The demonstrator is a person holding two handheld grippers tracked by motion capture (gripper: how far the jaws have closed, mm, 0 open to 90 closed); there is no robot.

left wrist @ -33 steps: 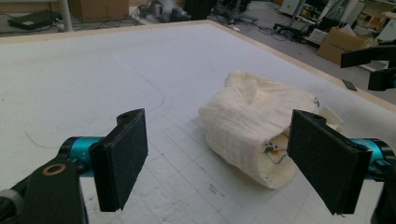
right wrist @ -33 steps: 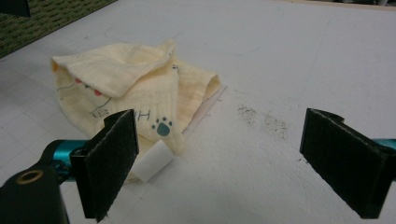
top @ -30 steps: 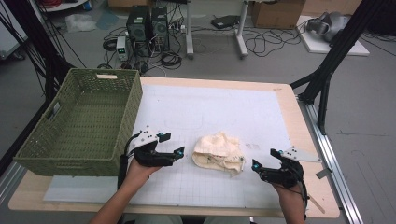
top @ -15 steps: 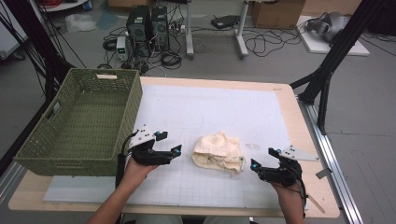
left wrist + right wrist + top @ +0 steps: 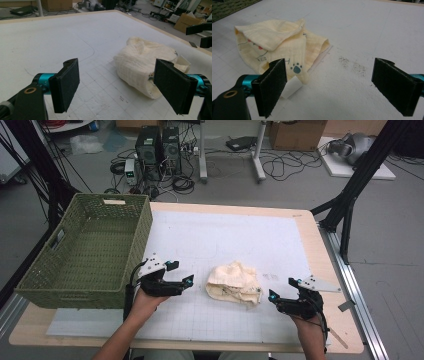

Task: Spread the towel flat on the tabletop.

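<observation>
Soft yellow cloth [image 5: 234, 283] looks light and floppy, so pinch its edges at 3 and 9 o'clock; left gripper [image 5: 181, 282] and right gripper [image 5: 273, 296] gape wide, holding nothing.

green basket [image 5: 90, 250], white mat [image 5: 220, 235], wooden table [image 5: 320, 250]

No readable text anywhere; the cloth [image 5: 279, 42] bears only a paw-print sign.
</observation>
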